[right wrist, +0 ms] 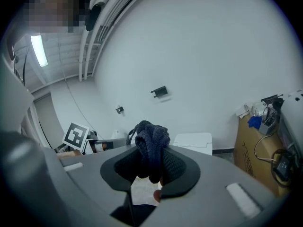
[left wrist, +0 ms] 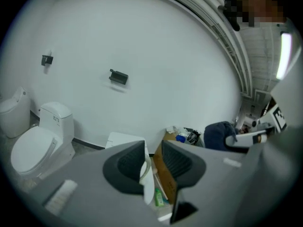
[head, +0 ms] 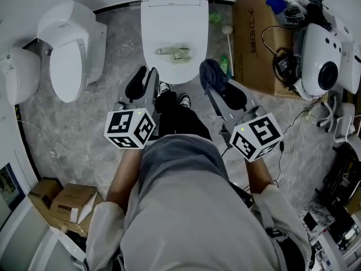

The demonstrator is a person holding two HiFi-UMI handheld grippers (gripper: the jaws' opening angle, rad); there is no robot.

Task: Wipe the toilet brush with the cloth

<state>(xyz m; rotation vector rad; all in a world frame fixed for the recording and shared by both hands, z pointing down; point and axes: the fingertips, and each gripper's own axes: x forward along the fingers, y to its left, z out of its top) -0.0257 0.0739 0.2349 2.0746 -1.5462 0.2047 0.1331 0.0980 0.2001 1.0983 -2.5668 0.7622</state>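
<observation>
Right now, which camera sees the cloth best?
The right gripper view: the cloth fills the middle, pinched in the right hand-held gripper. The head view shows a small bunch; the left gripper view, a distant lump.

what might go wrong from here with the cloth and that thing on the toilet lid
1. The right gripper pinches the cloth as a loose bunch that bulges above the jaws. It might slip out or drag while wiping.
2. The left gripper is open and empty, so nothing steadies the pale item, possibly the brush, on the closed toilet lid. A one-handed wipe may push it off.
</observation>
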